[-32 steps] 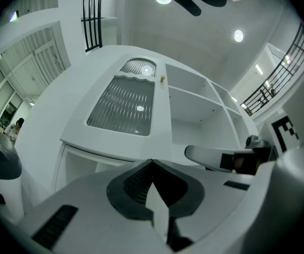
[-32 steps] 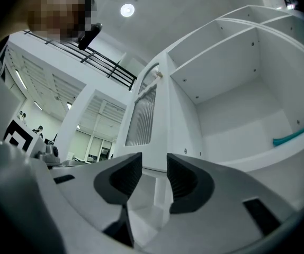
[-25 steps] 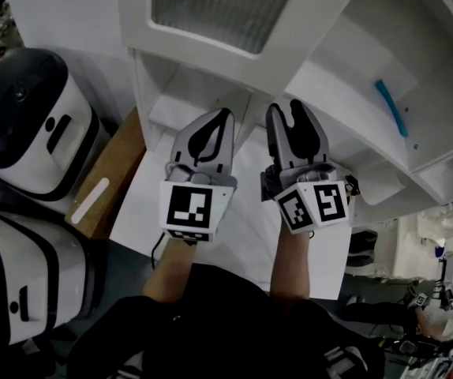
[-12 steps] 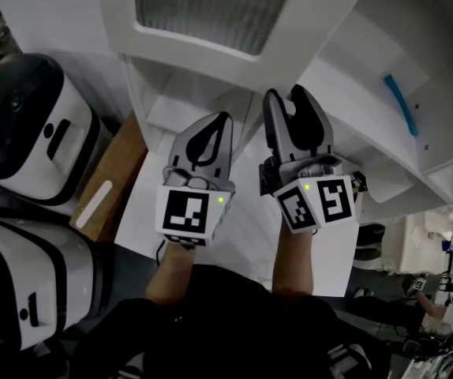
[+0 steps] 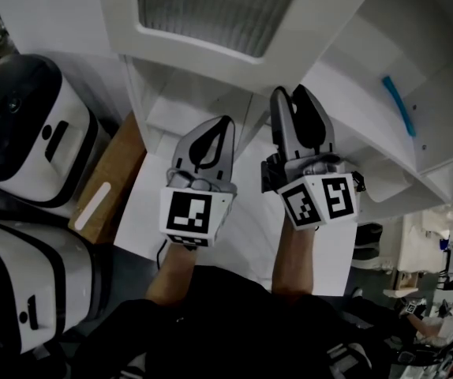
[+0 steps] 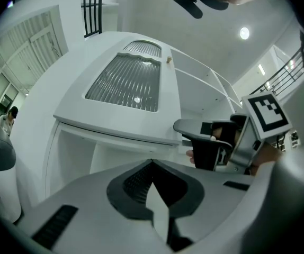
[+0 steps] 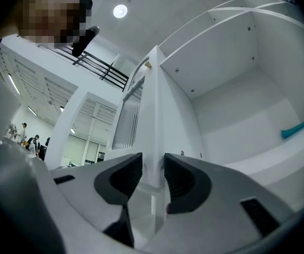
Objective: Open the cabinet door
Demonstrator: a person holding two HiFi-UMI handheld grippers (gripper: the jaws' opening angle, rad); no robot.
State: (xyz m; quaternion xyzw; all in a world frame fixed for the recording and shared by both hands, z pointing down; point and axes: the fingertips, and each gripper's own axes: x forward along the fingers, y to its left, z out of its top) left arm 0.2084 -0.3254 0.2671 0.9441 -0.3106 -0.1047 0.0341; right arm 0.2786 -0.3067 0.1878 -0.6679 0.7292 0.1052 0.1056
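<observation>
Jaws of right tool (image 7: pixel 153 176) narrower than before, closing on door edge (image 7: pixel 154 105)

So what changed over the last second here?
The jaws of the right tool, wide apart before, are closing on the edge of the cabinet door, which stands between them. The left tool stays shut and empty beside it; the door has not visibly swung.

1. In the earlier pictures the jaws of my right gripper (image 5: pixel 292 93) stand as a wide fork. Now they are much narrower, and they are closing.
2. The edge of the cabinet door (image 7: pixel 153 110) stands between them, and the pads (image 7: pixel 126 178) now come against its two faces.
3. Half a second ago a small green light shows on each of the marker cubes (image 5: pixel 321 200). Now both lights are off.
</observation>
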